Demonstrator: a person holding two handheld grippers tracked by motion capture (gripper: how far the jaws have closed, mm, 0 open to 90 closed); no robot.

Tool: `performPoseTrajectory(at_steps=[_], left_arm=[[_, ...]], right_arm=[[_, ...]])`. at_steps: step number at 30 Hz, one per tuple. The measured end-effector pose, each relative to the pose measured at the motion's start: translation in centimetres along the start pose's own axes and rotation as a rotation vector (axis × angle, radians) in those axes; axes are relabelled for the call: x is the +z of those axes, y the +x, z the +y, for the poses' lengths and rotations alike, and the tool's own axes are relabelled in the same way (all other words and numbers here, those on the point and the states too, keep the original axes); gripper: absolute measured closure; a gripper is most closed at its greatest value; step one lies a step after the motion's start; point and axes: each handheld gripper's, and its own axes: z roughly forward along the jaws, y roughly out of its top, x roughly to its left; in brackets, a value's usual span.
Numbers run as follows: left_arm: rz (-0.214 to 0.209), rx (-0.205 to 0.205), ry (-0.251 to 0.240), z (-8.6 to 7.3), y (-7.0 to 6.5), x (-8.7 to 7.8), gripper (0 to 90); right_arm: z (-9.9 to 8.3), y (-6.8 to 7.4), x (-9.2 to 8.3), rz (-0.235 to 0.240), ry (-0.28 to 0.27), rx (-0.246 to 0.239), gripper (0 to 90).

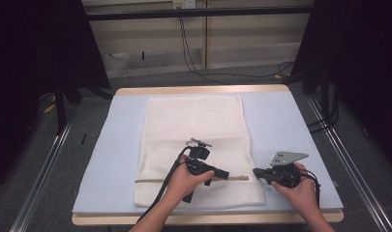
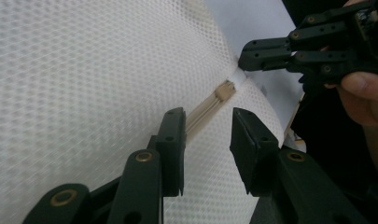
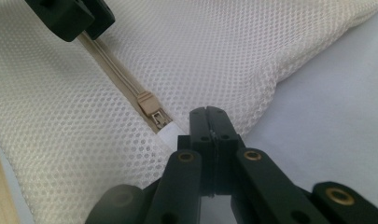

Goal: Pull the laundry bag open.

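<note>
A white mesh bag lies flat on a pale blue mat. Its beige zip runs across near the front edge, and the zip pull sits close to the bag's right end. In the left gripper view my left gripper is open, its jaws straddling the zip line just short of the pull, touching nothing. My right gripper is shut on the white tab at the zip's end, right beside the pull. From above, the left gripper and the right gripper point at each other.
The mat covers a wooden table whose front edge runs just under my forearms. Black stands and curtains flank both sides. Cables trail on the floor behind the table. Bare mat lies left and right of the bag.
</note>
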Motion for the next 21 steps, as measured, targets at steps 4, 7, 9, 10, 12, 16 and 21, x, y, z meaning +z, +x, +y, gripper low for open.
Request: performPoseTrajectory(at_steps=[4,7,9,10,12,16,21], left_arm=[[-0.009,0.001,0.018,0.5,-0.5,0.7,65.4],[-0.010,-0.001,0.027,0.7,-0.8,1.3,66.1],[-0.009,-0.013,0.033,0.8,-1.0,1.7,66.6],[-0.006,0.001,0.047,0.9,-1.0,1.9,66.6],[0.000,-0.015,0.053,1.0,-1.0,2.3,67.2],[-0.005,-0.025,0.067,1.2,-0.8,2.8,67.5],[-0.002,-0.026,0.076,1.3,-1.0,3.6,67.5]], right_arm=[[-0.3,0.0,0.2,-0.008,0.017,-0.027,90.0],[-0.3,0.0,0.2,-0.006,0.019,-0.032,90.0],[-0.4,0.0,0.3,-0.006,0.021,-0.032,90.0],[-0.4,0.1,0.4,-0.002,0.023,-0.033,90.0],[-0.4,0.1,0.5,-0.007,0.026,-0.044,90.0],[-0.5,0.1,0.5,-0.004,0.023,-0.032,90.0],[-0.6,0.0,0.5,0.006,0.023,-0.019,90.0]])
